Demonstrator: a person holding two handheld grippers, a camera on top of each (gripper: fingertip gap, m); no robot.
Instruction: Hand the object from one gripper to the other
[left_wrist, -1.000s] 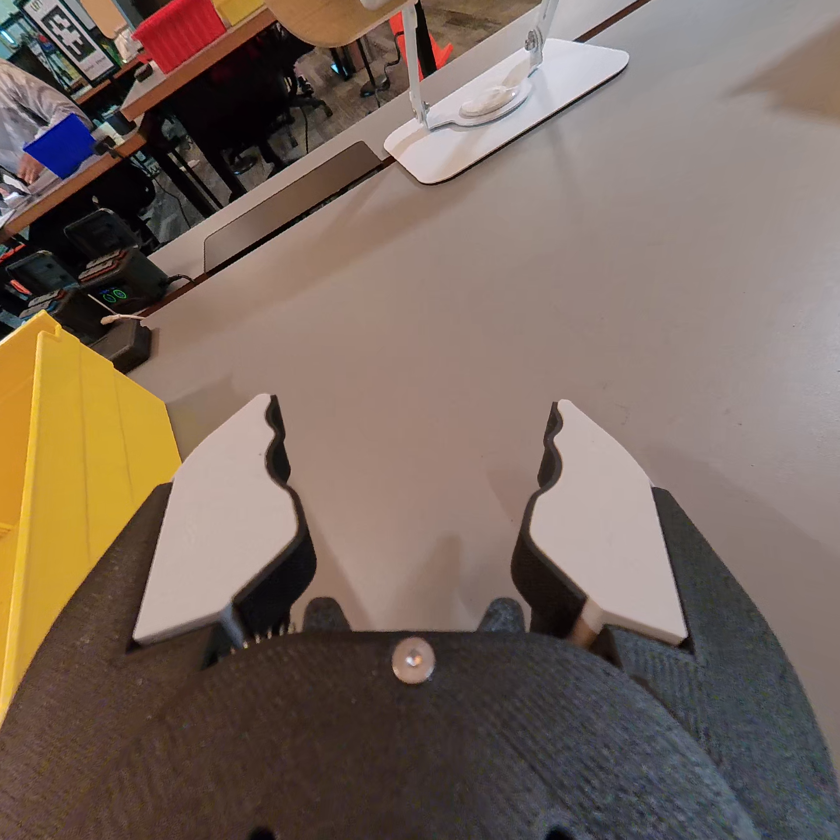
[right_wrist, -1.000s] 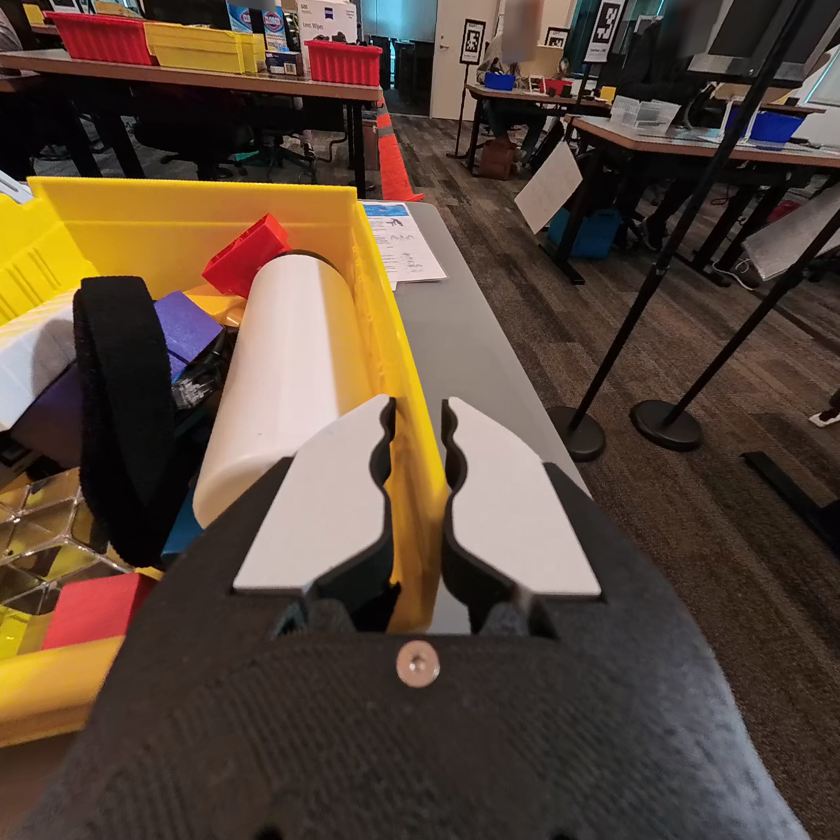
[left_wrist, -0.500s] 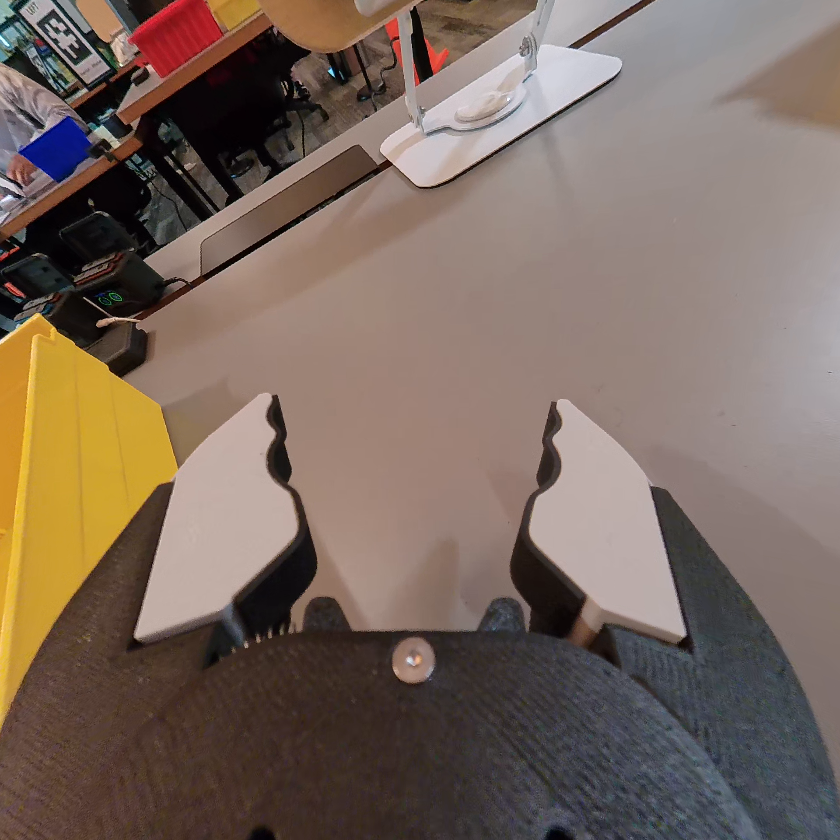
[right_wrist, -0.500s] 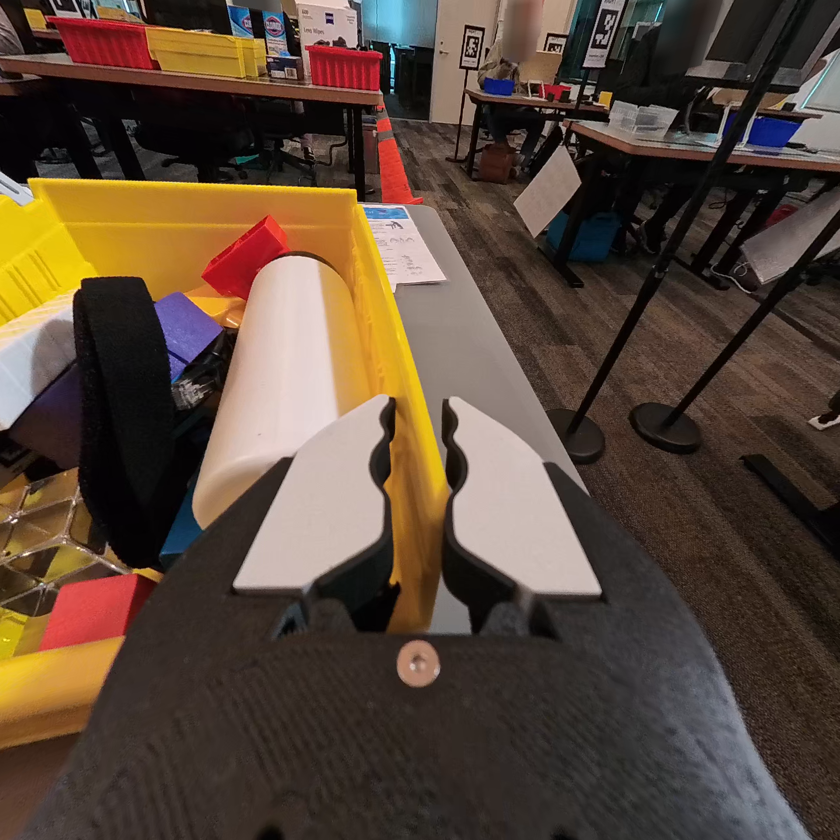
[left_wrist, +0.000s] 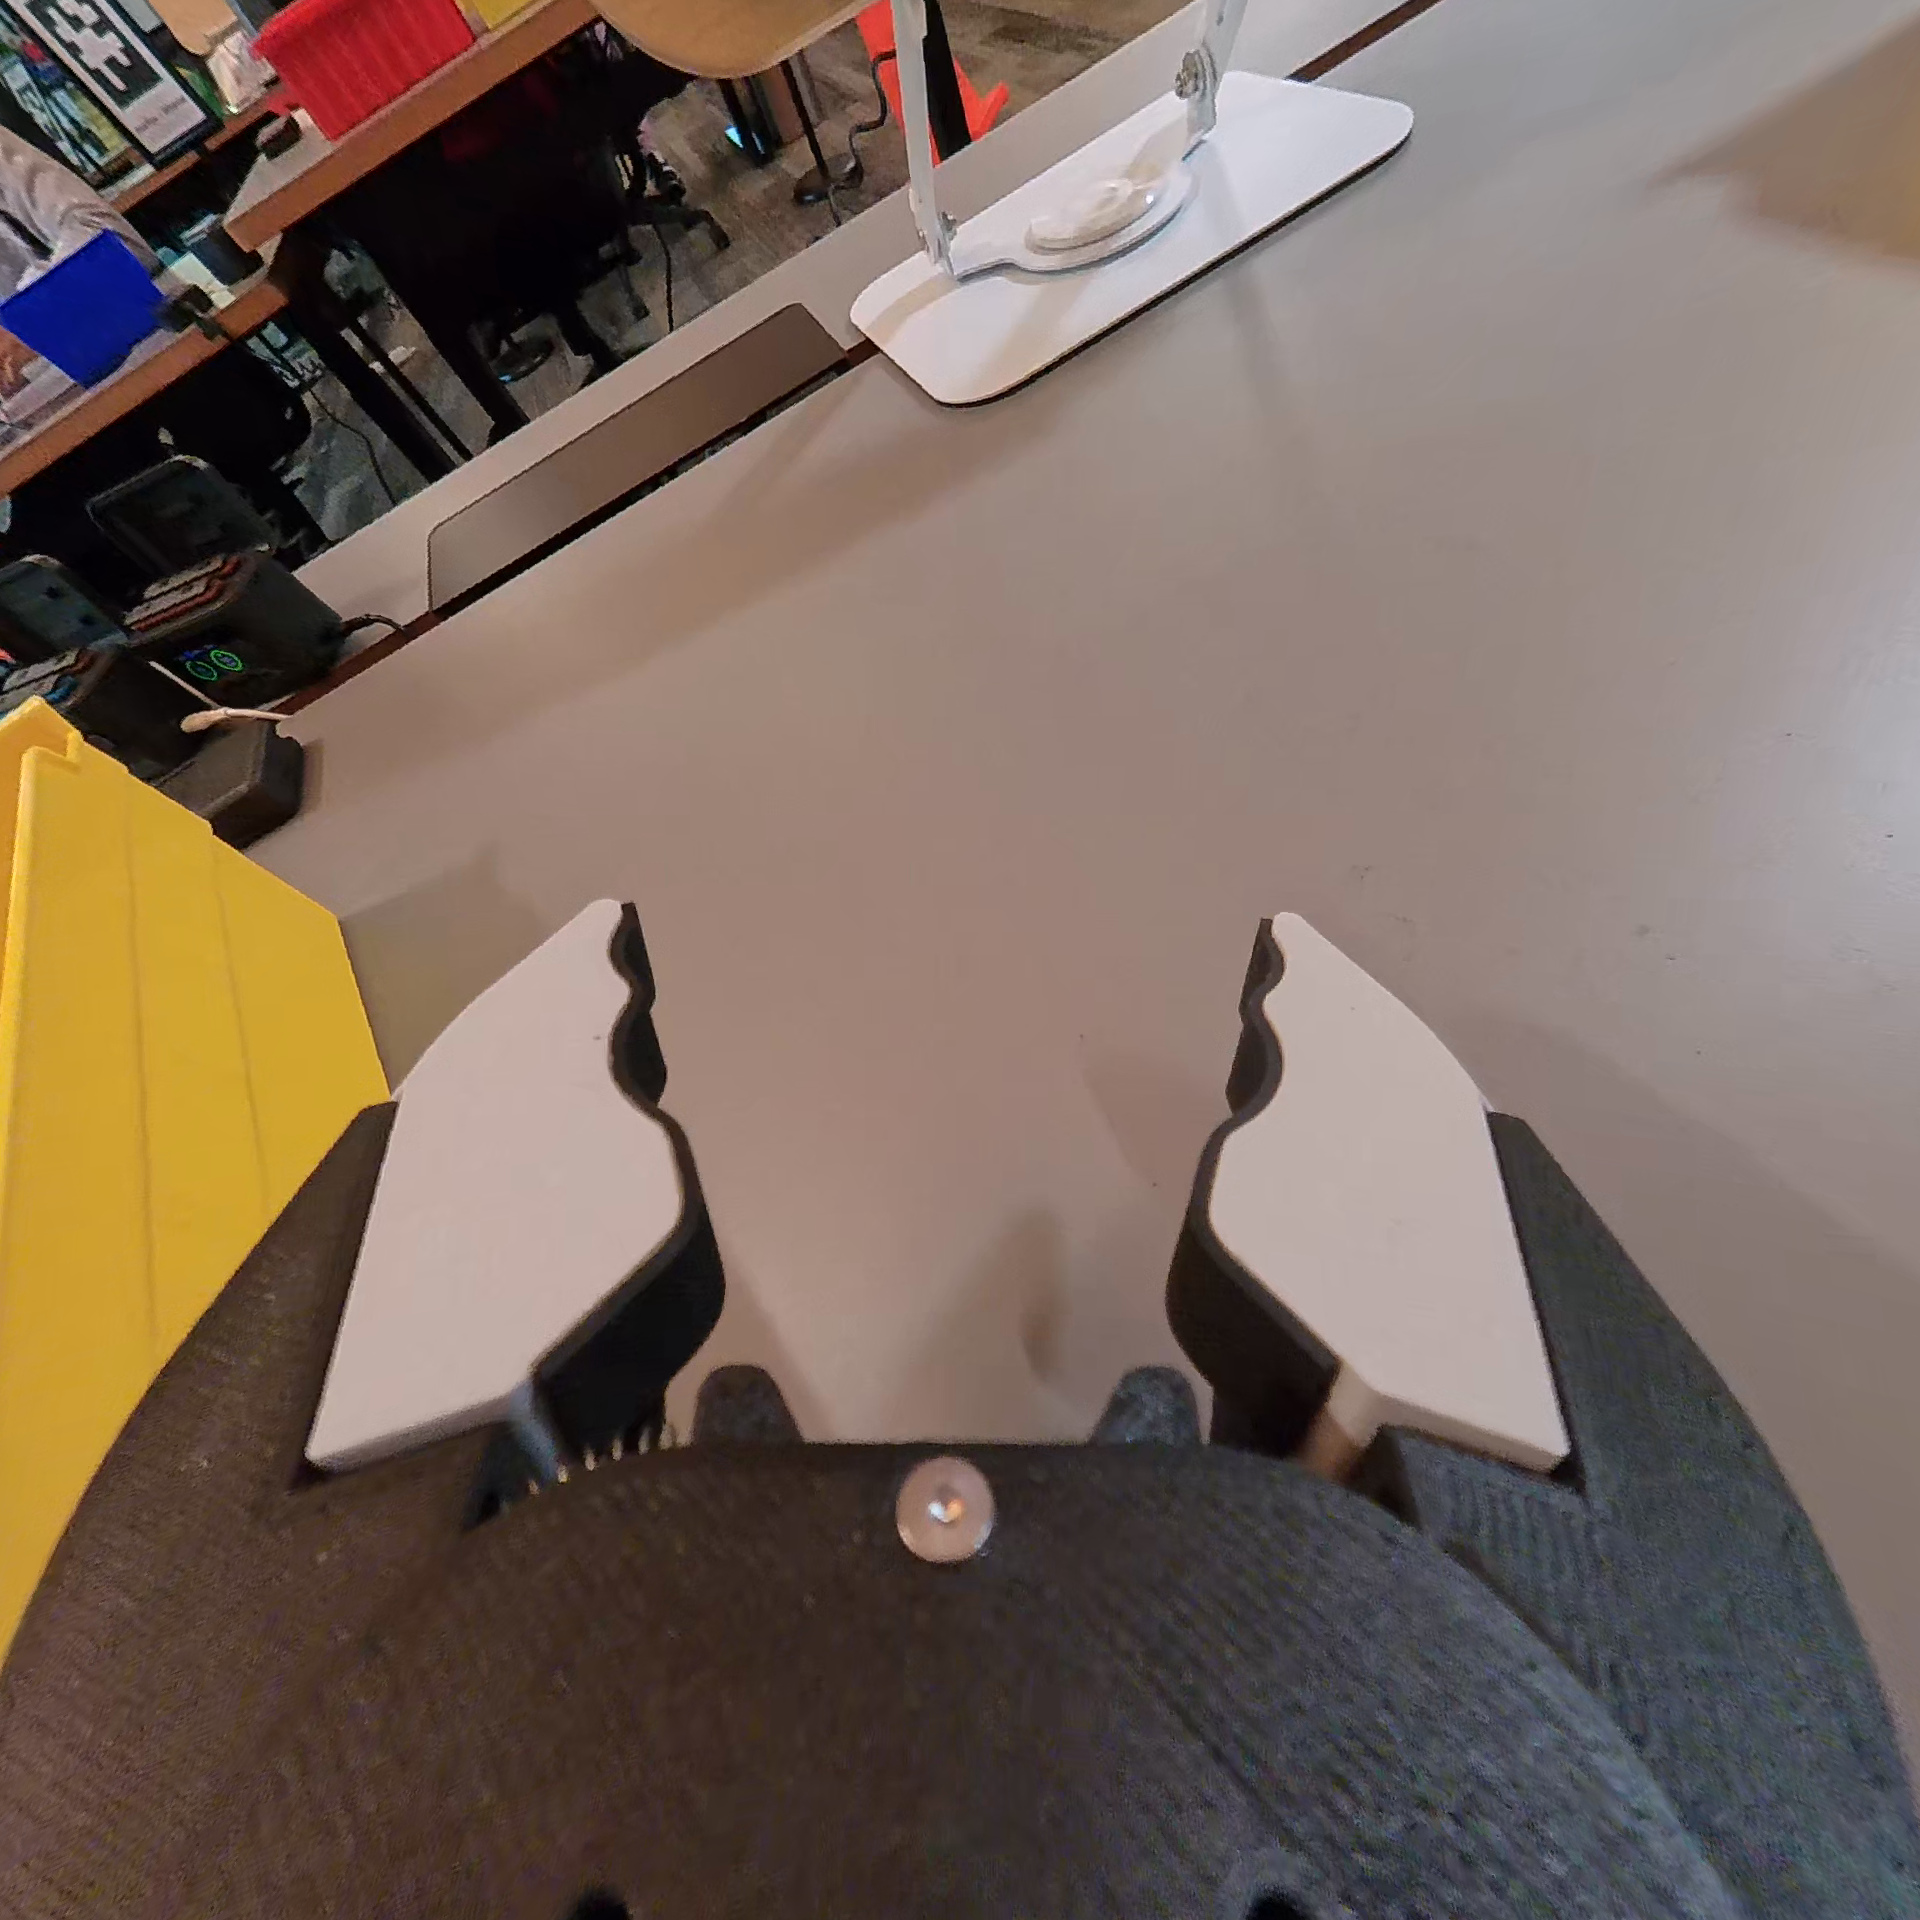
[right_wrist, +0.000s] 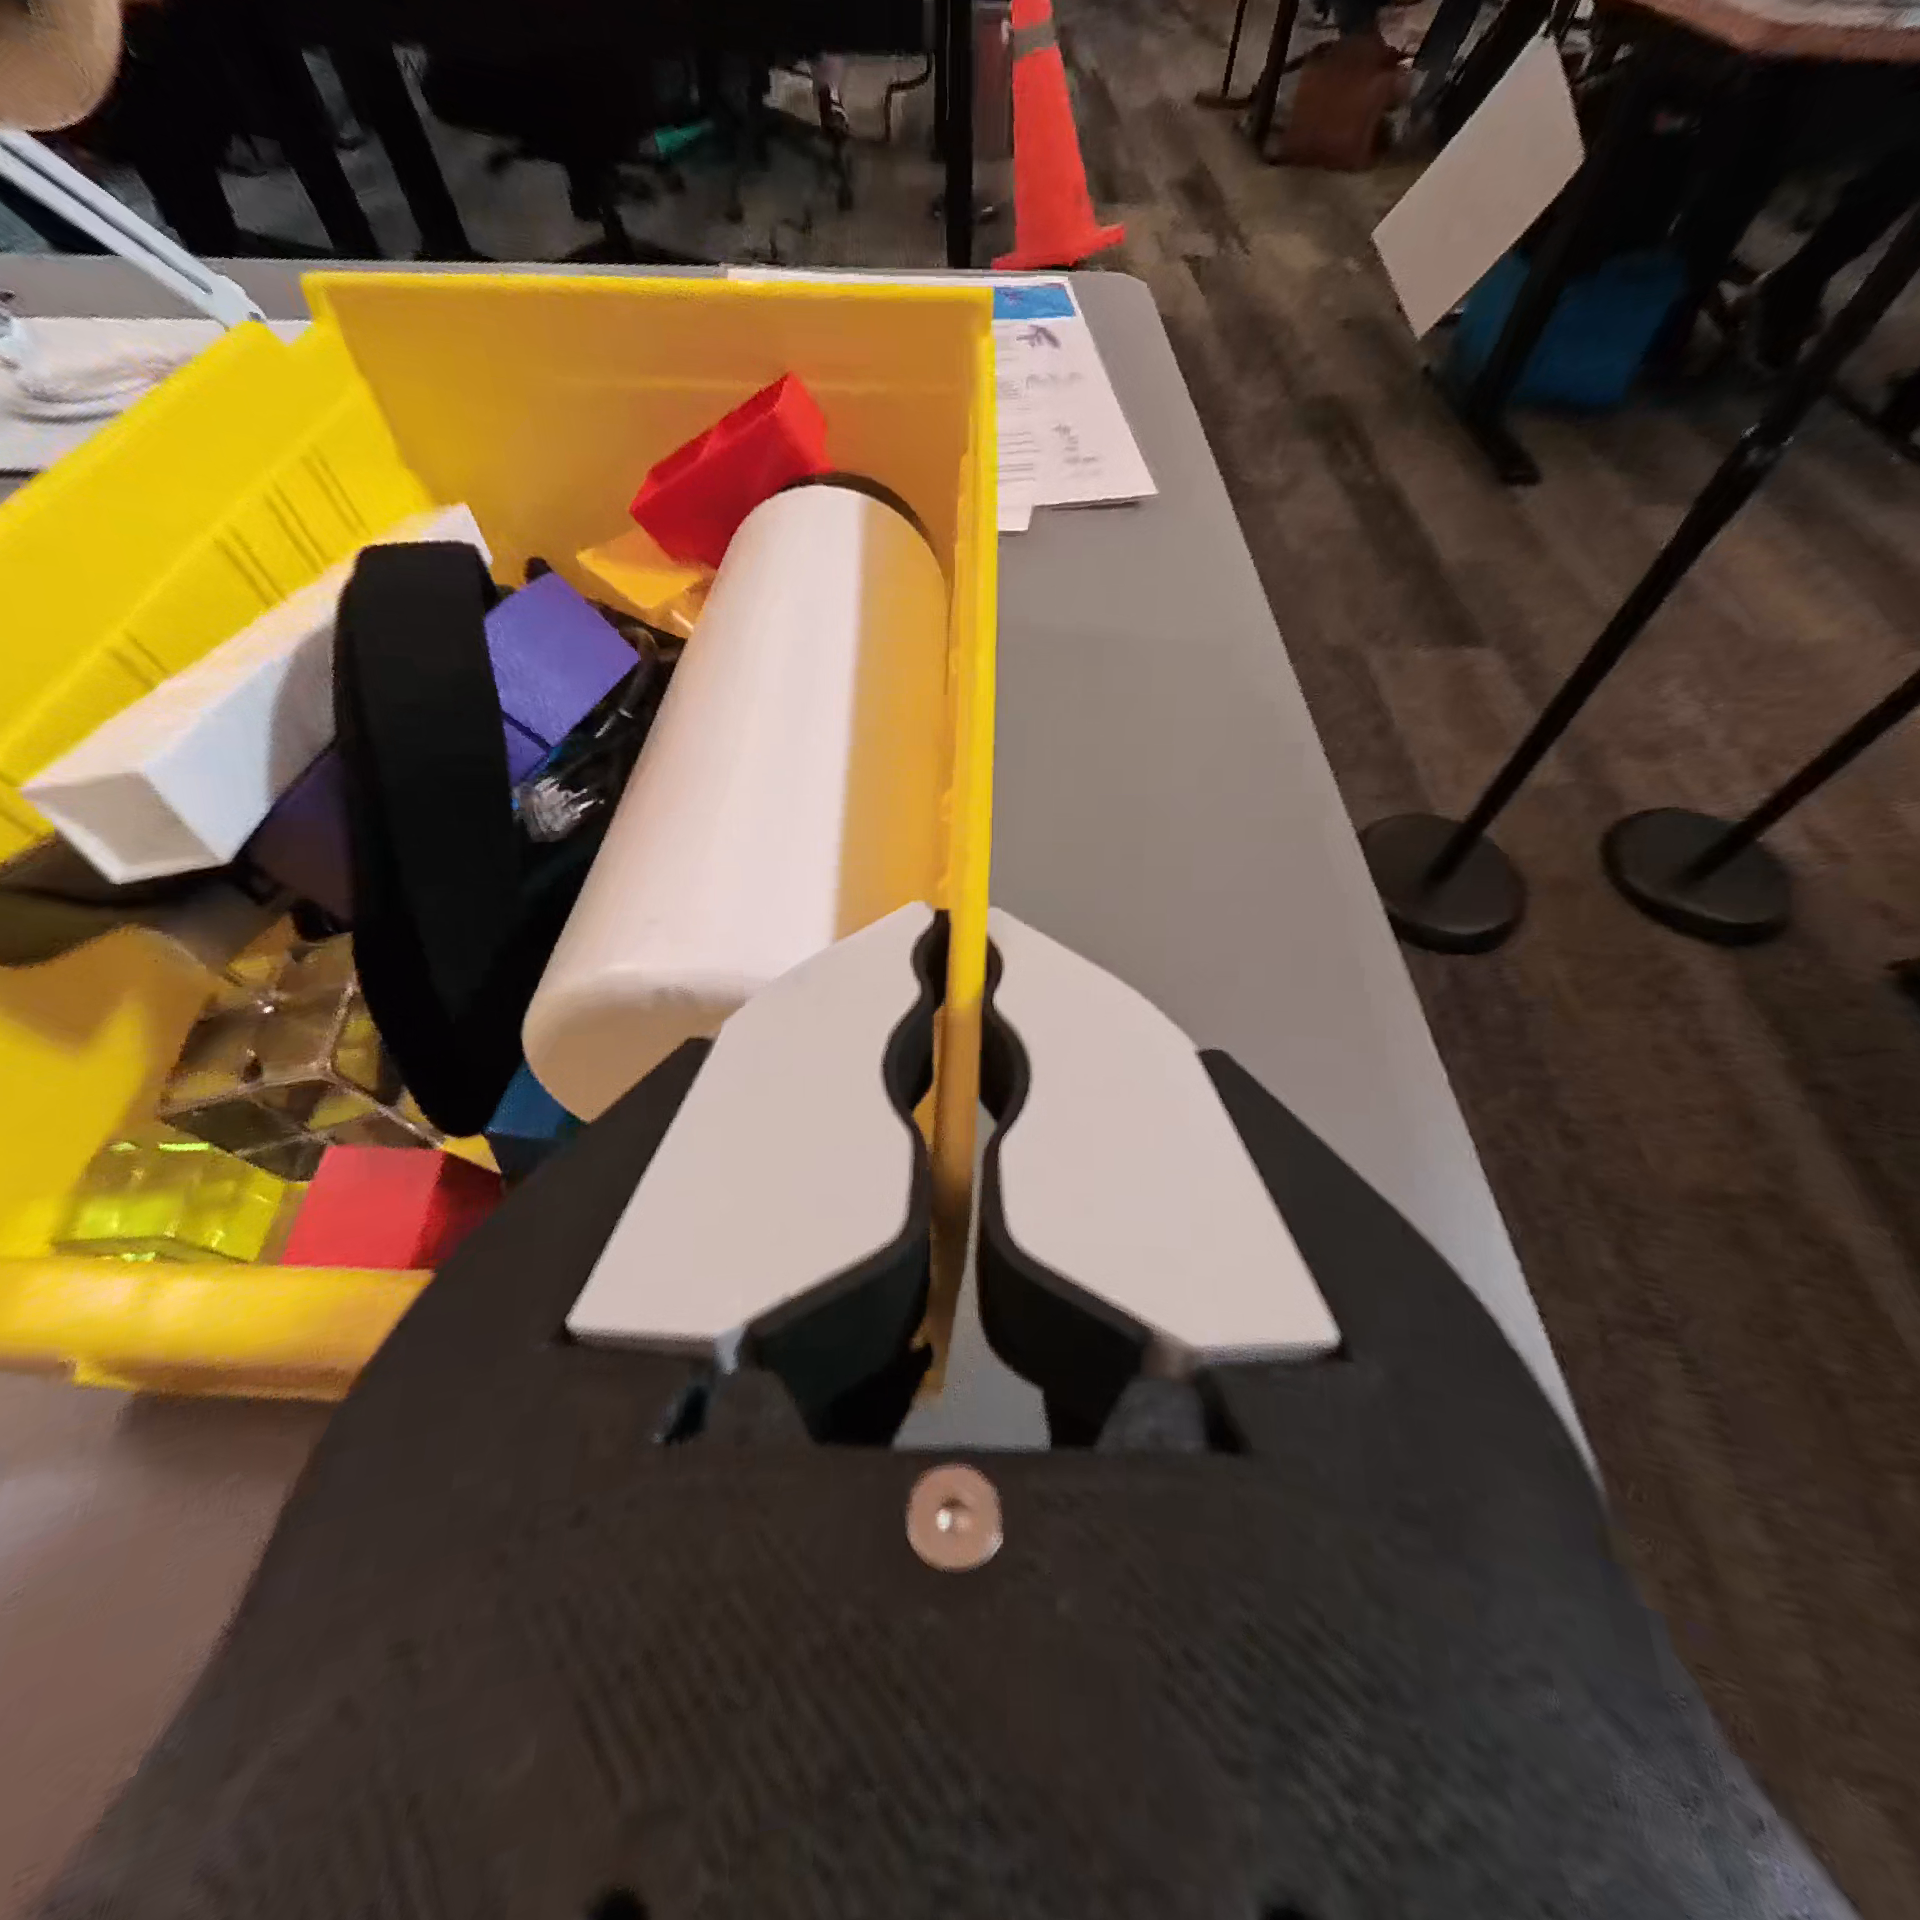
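- Left wrist view: the left claw (left_wrist: 948, 920) is spread wide with nothing between its fingers, hanging over the bare grey counter (left_wrist: 1195, 665).
- The outer wall of a yellow bin (left_wrist: 135, 1039) stands just beside its left finger.
- A white stand base (left_wrist: 1226, 239) lies farther along the counter.
- A dark charger block (left_wrist: 255, 774) sits near the bin's far corner.
- Right wrist view: the right claw (right_wrist: 961, 920) is pinching the right side wall of the yellow bin (right_wrist: 971, 623), one finger inside and one outside.
- Inside the bin, a white cylinder (right_wrist: 769, 769) lies along that wall, just beside the inner finger.
- A black strap loop (right_wrist: 416, 790), a purple block (right_wrist: 556, 655), a red block (right_wrist: 743, 468), a white box (right_wrist: 208, 748) and a red cube (right_wrist: 379, 1210) also lie in the bin.
- A printed sheet (right_wrist: 1060, 416) lies on the counter behind the bin.
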